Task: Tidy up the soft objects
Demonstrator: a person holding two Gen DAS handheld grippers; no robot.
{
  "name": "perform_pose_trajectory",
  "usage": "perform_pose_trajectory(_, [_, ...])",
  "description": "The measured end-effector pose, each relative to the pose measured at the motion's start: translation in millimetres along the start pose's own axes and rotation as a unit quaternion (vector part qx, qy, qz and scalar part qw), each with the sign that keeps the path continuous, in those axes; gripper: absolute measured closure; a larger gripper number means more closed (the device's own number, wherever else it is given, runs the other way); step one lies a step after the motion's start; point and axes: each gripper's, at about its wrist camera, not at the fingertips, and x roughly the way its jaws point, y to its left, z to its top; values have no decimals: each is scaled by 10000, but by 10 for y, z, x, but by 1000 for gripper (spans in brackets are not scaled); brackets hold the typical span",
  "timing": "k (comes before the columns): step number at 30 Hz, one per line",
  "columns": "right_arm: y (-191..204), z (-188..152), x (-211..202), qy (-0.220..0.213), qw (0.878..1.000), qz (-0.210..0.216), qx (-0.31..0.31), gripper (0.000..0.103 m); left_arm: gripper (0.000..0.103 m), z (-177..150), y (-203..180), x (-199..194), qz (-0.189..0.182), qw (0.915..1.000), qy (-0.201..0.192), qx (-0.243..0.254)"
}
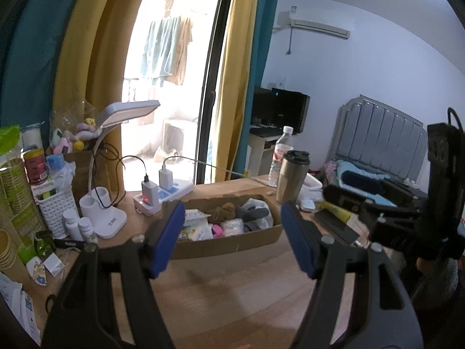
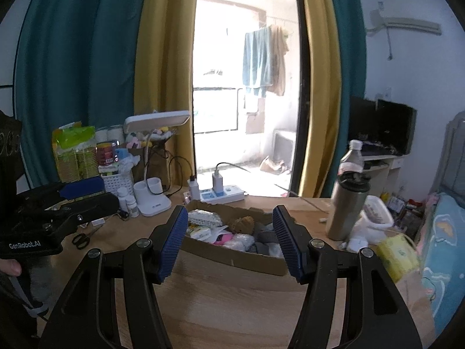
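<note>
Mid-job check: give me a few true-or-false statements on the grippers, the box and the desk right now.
1. Both grippers are empty. True: the left gripper and right gripper stand open with nothing between the pads.
2. The cardboard box is empty. False: it holds soft things, among them a brown plush toy.
3. The steel tumbler stands upright on the desk. True.
4. The desk lamp stands right of the box. False: it stands left of it.
5. The scissors lie in the box. False: they lie on the desk.
</note>
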Motion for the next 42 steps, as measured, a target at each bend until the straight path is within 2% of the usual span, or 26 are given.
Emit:
perform_pose_trajectory(2, [-8,-27,-124,-128,9997,-186,0,38,32,-23,-27,-60,35,10000,-49,39])
perform_pose_trajectory(4, [-24,-70,-250,-257,9990,-375,23,35,21,-65,-43,-94,114,9999,-68,65])
perform_pose_trajectory(5, [-35,-87,-296,-283,9987,-411,48,34,11,-85,-50,-110,155,9998,-45,73])
perform_pose_trajectory(6, [-47,-109,-358,-315,9984,-470,74,34,8,-102,-58,-137,176,9998,-60,83])
perform_pose_trajectory(11, [-72,-175,-602,-450,9959,-783,8,32,8,-152,-141,-379,295,9985,-415,213])
perform_pose_trajectory(16, [-68,-224,-841,-605,9923,-1085,-1,19,4,-121,-170,-565,308,9971,-670,177])
perform_pose_trajectory(19, [-59,-242,-929,-664,9904,-1211,-14,18,4,-111,-235,-651,369,9960,-757,293])
perform_pose_trajectory(25, [-54,-246,-950,-663,9908,-1183,6,18,2,-143,-282,-737,577,9941,-854,323])
perform_pose_trajectory(42, [-74,-241,-922,-648,9919,-1090,59,18,2,-132,-320,-780,529,9937,-919,351])
